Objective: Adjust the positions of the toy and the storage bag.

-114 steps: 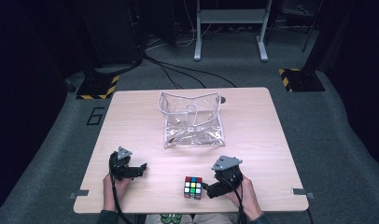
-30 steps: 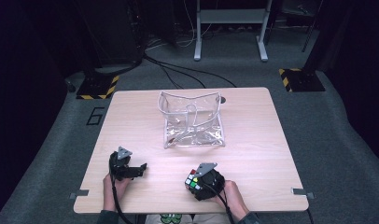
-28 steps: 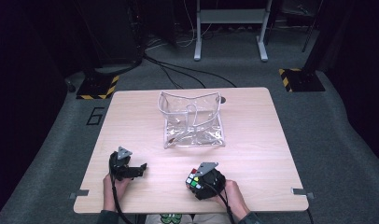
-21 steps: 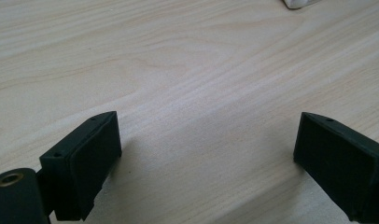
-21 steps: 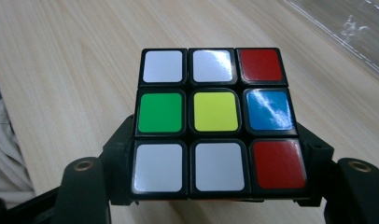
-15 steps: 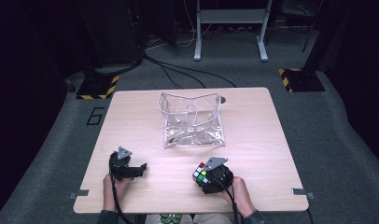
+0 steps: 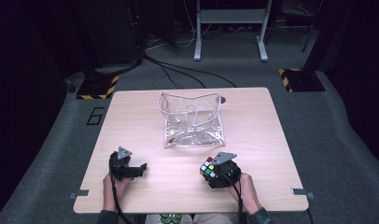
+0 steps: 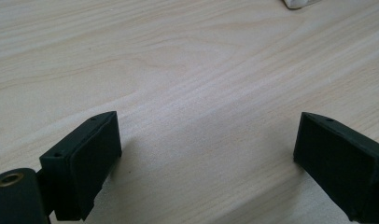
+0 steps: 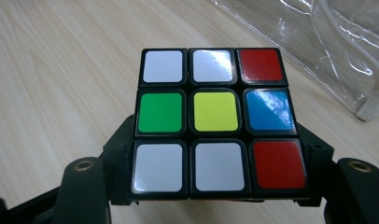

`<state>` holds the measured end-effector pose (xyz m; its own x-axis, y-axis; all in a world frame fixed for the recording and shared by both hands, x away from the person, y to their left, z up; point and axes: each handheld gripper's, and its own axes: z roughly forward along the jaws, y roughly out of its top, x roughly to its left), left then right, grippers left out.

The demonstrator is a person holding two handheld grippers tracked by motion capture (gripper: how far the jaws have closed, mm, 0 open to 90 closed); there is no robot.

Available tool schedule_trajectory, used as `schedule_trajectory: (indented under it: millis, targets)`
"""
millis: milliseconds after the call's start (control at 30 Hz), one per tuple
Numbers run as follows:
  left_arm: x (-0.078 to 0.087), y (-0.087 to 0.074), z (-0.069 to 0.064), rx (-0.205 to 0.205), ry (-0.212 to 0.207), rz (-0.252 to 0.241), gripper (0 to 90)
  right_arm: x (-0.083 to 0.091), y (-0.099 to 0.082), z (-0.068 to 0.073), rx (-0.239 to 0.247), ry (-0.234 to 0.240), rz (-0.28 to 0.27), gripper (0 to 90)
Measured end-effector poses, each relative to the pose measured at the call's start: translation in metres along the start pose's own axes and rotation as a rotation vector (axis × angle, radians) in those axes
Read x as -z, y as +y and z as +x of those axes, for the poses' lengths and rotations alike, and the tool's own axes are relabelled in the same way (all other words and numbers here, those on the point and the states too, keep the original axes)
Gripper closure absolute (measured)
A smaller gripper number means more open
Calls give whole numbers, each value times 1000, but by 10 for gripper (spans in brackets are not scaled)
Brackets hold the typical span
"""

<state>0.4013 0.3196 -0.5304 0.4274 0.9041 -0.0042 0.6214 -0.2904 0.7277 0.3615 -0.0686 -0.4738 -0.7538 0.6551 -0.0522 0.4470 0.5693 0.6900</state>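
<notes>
From the high view, a light wooden table carries a clear plastic bag standing near the middle of its far half. Near the front edge, toward the left corner, a hand holds the left gripper low over bare wood. Toward the right along the same edge, the right gripper grips a puzzle cube, well apart from the left gripper.

In the left gripper view, the two black jaws stand wide apart over bare wood grain.

In the right gripper view, the jaws press both sides of the cube, whose facing side shows white, red, green, yellow and blue squares. The bag lies just beyond.
</notes>
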Motion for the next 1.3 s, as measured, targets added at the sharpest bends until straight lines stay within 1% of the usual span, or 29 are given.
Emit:
schedule_trajectory:
  millis: [133, 200, 233, 300, 333, 400, 500, 533, 567, 733, 800, 900, 933, 967, 1000, 1033, 1100, 1200, 1267, 1300]
  targets:
    - [0, 0, 0, 0, 0, 0, 71, 3, 0, -5, -7, -13, 0, 330]
    - [0, 0, 0, 0, 0, 0, 71, 4, 0, -6, -25, -22, 1, 330]
    - [0, 0, 0, 0, 0, 0, 71, 5, 1, -9, -10, -24, -3, 331]
    - [0, 0, 0, 1, 0, 0, 71, 6, 1, -11, -7, -32, -9, 331]
    - [0, 0, 0, 1, 0, 0, 71, 6, 1, -12, -17, -34, -7, 330]
    - [0, 0, 0, 0, 0, 0, 71, 7, 2, -14, -13, -41, -8, 331]
    - [0, 0, 0, 0, 0, 0, 71, 9, 2, -17, -26, -46, -5, 330]
    - [0, 0, 0, 0, 0, 0, 71, 9, 3, -19, -21, -51, -10, 331]
    - [0, 0, 0, 0, 0, 0, 71, 10, 3, -20, -27, -52, -8, 331]
    - [0, 0, 0, 0, 0, 0, 71, 13, 5, -27, -24, -67, -19, 331]
    - [0, 0, 0, 0, 0, 0, 71, 16, 6, -30, -35, -74, -17, 331]
    - [0, 0, 0, 0, 0, 0, 71, 18, 8, -35, -32, -83, -24, 331]
    - [0, 0, 0, 1, 0, 0, 71, 19, 9, -35, -42, -84, -21, 331]
    - [0, 0, 0, 0, 0, 0, 71, 20, 10, -37, -32, -91, -28, 331]
    - [0, 0, 0, 0, 0, 0, 71, 21, 10, -38, -36, -90, -24, 331]
    - [0, 0, 0, 0, 0, 0, 71, 22, 11, -38, -52, -92, -18, 330]
    - [0, 0, 0, 0, 0, 0, 71, 22, 12, -41, -35, -97, -27, 331]
    - [0, 0, 0, 0, 0, 0, 71, 24, 14, -43, -48, -102, -20, 331]
    - [0, 0, 0, 1, 0, 0, 71, 24, 15, -46, -33, -106, -25, 331]
    - [0, 0, 0, 1, 0, 0, 71, 25, 15, -46, -44, -108, -25, 331]
